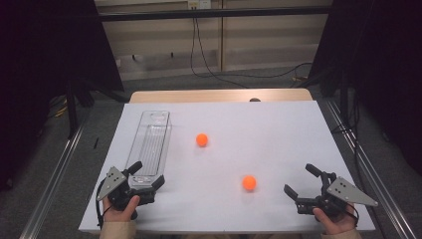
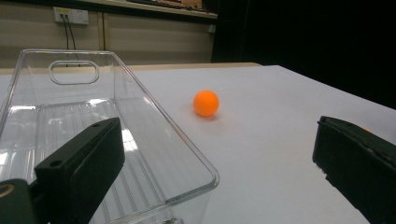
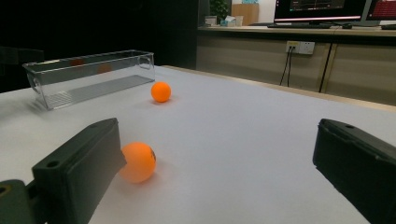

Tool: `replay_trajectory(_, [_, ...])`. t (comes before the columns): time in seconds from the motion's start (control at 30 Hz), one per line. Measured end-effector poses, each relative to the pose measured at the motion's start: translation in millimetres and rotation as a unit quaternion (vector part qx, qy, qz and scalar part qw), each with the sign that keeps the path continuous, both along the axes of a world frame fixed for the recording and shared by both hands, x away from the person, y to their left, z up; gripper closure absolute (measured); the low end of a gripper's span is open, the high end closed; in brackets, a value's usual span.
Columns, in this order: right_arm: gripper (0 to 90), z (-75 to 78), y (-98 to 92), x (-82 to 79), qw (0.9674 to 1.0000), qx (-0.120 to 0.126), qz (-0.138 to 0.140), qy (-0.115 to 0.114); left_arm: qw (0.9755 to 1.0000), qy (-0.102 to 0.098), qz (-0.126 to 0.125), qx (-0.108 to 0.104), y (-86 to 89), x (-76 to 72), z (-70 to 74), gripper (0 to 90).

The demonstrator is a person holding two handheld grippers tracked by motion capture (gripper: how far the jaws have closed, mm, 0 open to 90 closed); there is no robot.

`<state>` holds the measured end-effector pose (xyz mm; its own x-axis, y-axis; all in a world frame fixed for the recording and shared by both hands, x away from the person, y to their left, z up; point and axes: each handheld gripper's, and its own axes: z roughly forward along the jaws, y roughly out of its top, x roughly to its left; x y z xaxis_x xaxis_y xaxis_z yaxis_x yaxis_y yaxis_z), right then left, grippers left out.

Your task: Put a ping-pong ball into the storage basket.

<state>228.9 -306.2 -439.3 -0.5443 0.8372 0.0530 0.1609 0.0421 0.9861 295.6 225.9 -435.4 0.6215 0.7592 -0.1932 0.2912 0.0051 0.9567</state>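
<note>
Ahead-left of right tool point(image 1: 302, 182): near ball point(image 1: 249, 182); left tool point(image 1: 147, 174) at bin point(image 1: 151, 144) end; both wide open, empty.

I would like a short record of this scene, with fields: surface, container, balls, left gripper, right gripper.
surface: white table top
container: clear plastic bin, long and narrow, empty, at the left side
balls: two orange; far ball right of the bin, near ball closer to the person
left gripper: left gripper open, jaws at the bin's near end, holding nothing
right gripper: right gripper open, right of the near ball, holding nothing
</note>
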Motion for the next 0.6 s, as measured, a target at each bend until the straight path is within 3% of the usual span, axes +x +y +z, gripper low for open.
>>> replay_trajectory(0.6, [1.1, 0.2, -0.3, -0.2, 1.0000, -0.002, 0.001, -0.002, 0.9998, 0.004, -0.016, -0.004, -8.4, 2.9, 1.3, 2.1])
